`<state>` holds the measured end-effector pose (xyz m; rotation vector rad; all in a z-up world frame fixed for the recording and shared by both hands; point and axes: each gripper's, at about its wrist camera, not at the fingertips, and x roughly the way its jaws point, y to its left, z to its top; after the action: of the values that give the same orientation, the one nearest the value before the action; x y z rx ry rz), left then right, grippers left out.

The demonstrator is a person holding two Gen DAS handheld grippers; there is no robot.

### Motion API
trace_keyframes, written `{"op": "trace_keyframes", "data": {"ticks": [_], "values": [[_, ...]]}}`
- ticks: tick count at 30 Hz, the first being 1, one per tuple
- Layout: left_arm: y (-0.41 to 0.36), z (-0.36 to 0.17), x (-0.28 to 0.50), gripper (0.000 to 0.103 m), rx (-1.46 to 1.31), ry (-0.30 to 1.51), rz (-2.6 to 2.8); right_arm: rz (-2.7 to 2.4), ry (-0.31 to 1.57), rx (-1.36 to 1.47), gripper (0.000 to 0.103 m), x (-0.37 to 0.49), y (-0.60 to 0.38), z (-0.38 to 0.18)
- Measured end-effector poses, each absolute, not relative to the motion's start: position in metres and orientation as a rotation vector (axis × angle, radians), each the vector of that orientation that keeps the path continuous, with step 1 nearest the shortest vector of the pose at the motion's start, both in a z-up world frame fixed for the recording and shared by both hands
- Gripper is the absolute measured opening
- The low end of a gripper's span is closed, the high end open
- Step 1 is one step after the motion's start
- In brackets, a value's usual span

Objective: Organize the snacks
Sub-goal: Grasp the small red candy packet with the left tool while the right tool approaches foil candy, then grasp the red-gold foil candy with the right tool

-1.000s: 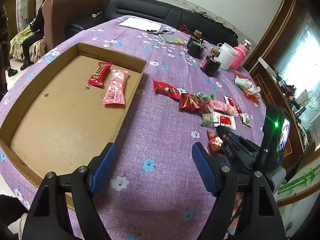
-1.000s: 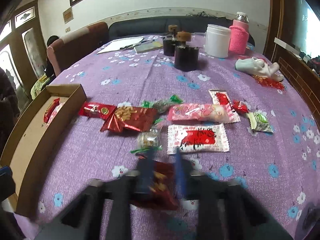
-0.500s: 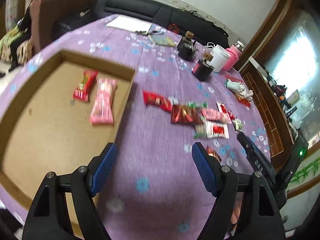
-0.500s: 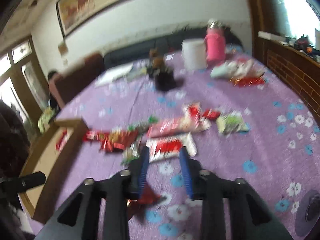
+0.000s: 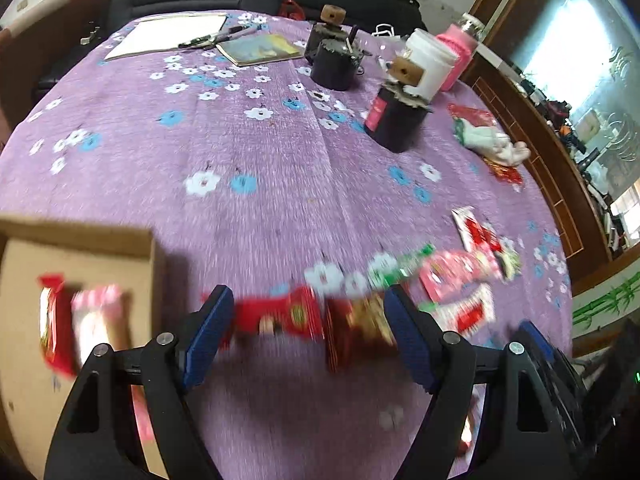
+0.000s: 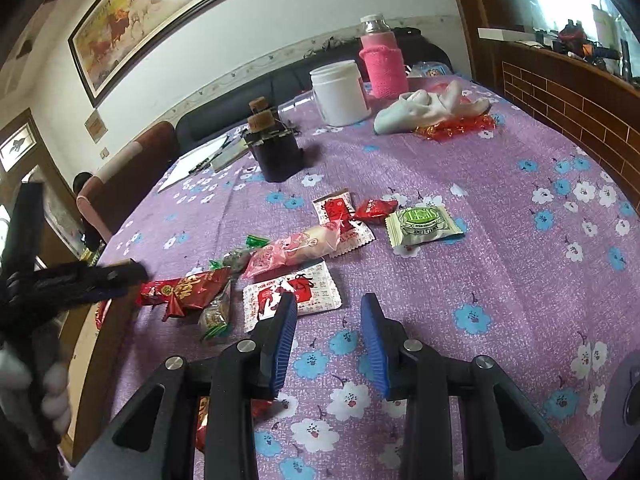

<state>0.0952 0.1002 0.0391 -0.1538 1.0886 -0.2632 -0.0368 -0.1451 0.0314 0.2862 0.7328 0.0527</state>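
Observation:
Several snack packets lie in a cluster on the purple flowered tablecloth (image 6: 500, 280). My left gripper (image 5: 306, 326) is open, its blue fingers astride a long red packet (image 5: 280, 316) and a dark red packet (image 5: 356, 328). It also shows in the right wrist view (image 6: 120, 276), by the red packet (image 6: 184, 290). My right gripper (image 6: 330, 340) is open and empty, raised above the cloth near a white and red packet (image 6: 292, 294). A red packet (image 6: 240, 412) lies under its left finger. The cardboard tray (image 5: 80, 240) at left holds a red bar (image 5: 54, 320) and a pink packet (image 5: 96, 320).
A pink packet (image 6: 296, 248), a green packet (image 6: 422, 220) and small red sweets (image 6: 374, 208) lie further out. Two dark jars (image 5: 396, 120), a white tub (image 6: 340, 92), a pink bottle (image 6: 382, 62), a white cloth (image 6: 428, 106) and papers (image 5: 172, 34) stand at the back.
My left gripper has swung right from over the tray to the red packets. My right gripper has let go of the small red packet, opened and lifted.

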Motion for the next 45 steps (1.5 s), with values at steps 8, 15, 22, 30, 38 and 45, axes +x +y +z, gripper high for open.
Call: {"op": "trace_keyframes", "data": {"ticks": [8,15,22,30,38,45], "values": [[0.089,0.026,0.101,0.073,-0.087,1.211,-0.316,0.054,0.744,0.287,0.043,-0.032,-0.146,0.028],[0.087,0.031,0.066,0.072,-0.082,1.23,-0.389,0.105,0.749,0.323,0.043,-0.032,-0.147,0.028],[0.077,0.024,0.06,0.039,0.059,1.179,-0.283,0.297,0.734,0.25,0.043,-0.042,-0.113,0.037],[0.072,0.028,0.039,0.015,0.082,1.115,-0.212,0.281,0.728,0.24,0.043,-0.042,-0.112,0.038],[0.098,0.055,-0.004,0.015,-0.071,1.047,-0.257,0.268,0.719,0.259,0.043,-0.043,-0.119,0.038],[0.104,0.052,-0.037,0.015,-0.145,1.033,-0.325,0.293,0.749,0.359,0.043,-0.05,-0.128,0.038]]}}
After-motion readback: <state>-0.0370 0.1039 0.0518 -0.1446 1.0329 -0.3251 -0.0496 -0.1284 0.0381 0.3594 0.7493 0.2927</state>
